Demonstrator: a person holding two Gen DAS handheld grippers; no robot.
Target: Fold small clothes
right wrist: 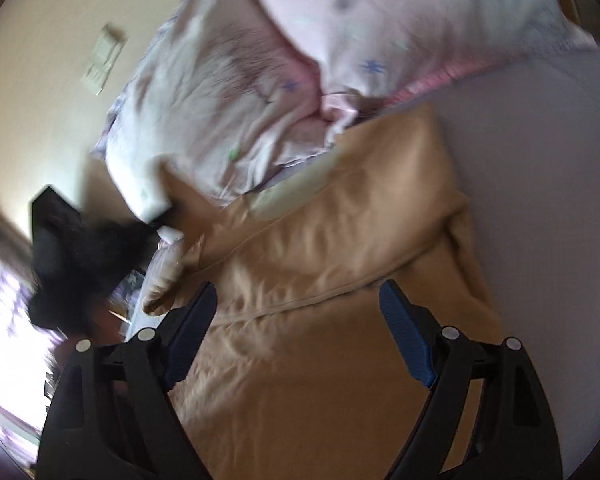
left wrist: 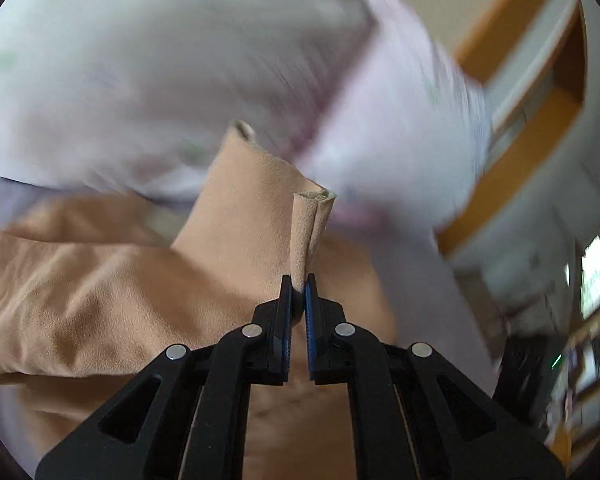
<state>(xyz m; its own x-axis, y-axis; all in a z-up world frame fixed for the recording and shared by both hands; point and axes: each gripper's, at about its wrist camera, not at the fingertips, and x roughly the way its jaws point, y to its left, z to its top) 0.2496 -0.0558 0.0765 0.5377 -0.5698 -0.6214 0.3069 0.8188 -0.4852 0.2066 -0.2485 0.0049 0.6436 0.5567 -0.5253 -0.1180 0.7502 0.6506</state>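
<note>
The left gripper (left wrist: 299, 288) pinches a folded edge of the tan soft-fabric garment (left wrist: 100, 288), which lies on the lavender bedsheet (right wrist: 540, 184) beside pale pink pillows (right wrist: 400, 20). The right gripper (right wrist: 298, 304) hangs spread wide above it.

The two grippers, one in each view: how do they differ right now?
The left gripper is shut, pinching a folded edge of the tan garment, while the right gripper is wide open and holds nothing. The left gripper has the cloth lifted up between its pads; the right gripper only hovers over the garment spread on the lavender sheet. Both are black with blue pads and point toward the same garment.
</note>
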